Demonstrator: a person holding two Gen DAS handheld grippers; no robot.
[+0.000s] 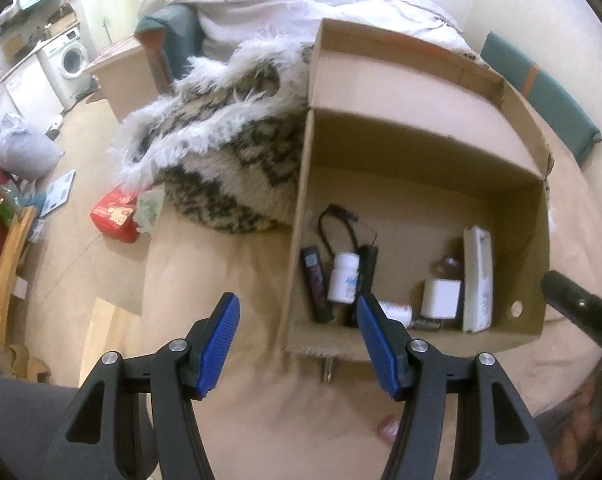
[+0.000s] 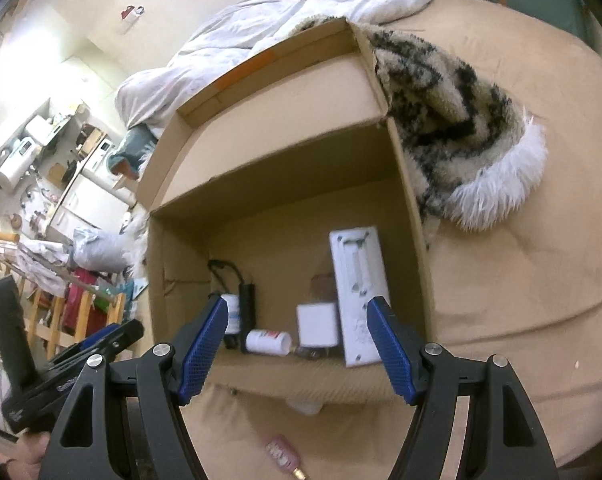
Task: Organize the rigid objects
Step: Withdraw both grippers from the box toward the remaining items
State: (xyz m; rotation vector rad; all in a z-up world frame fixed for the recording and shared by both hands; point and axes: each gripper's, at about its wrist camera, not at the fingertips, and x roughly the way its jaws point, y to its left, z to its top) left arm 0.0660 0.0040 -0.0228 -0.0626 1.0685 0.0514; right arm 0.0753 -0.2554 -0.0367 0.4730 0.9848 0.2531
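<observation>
Fingers of both the left gripper [image 1: 299,346] and right gripper [image 2: 297,348] are gaping apart — hovering near the cardboard box's [image 2: 405,184] front edge.

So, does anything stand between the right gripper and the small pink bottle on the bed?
Nothing visible does. The pink bottle lies alone on the tan bed cover, nearer than the cardboard box and below the right gripper, whose jaws are open and empty. On the way into the box, only its near wall stands.
</observation>
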